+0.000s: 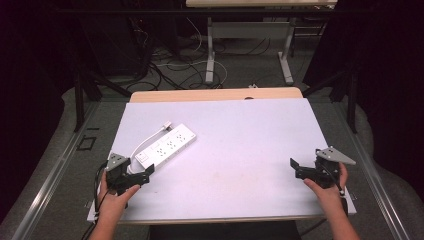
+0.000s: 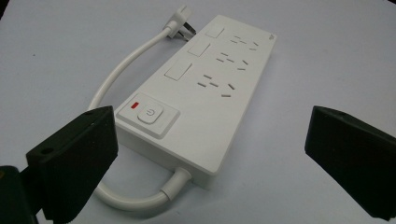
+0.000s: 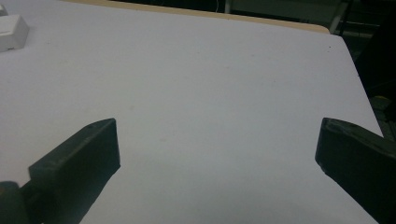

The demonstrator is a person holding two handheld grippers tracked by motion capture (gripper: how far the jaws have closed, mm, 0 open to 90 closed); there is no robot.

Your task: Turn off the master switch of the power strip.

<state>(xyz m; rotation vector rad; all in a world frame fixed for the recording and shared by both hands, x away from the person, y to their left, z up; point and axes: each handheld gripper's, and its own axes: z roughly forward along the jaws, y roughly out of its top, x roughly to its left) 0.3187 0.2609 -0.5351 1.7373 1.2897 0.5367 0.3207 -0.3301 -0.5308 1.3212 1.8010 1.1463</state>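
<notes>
Two grippers sit at the near edge of the table (image 1: 260, 130), one in each of your hands, and both have their jaws spread wide with nothing between them. Your left gripper (image 1: 142, 176) hovers just short of the near end of the power strip (image 1: 167, 146), pointing along it; your right gripper (image 1: 296, 169) waits well apart on the other side, over bare white surface.

From the left gripper view, the power strip (image 2: 205, 88) lies flat between and beyond the open jaws, its switch end closest to you. The power button (image 2: 148, 113) sits there with a small red mark beside it, and the white cord (image 2: 140, 198) leaves that end and loops round the far side to the plug (image 2: 180, 25), which lies just beside the strip's far end. Three socket groups run up the body, each with a blank rectangular cover next to it.

This looks like the approach step: you are lined up on the strip but have not touched it. The next move likely calls for you to ease the left gripper forward and down so the jaws straddle the strip's width, clear of the cord loop, then close.

A faint mark shows near the strip's far corner, too small to read. The button carries only a power symbol; no other writing can be made out.
</notes>
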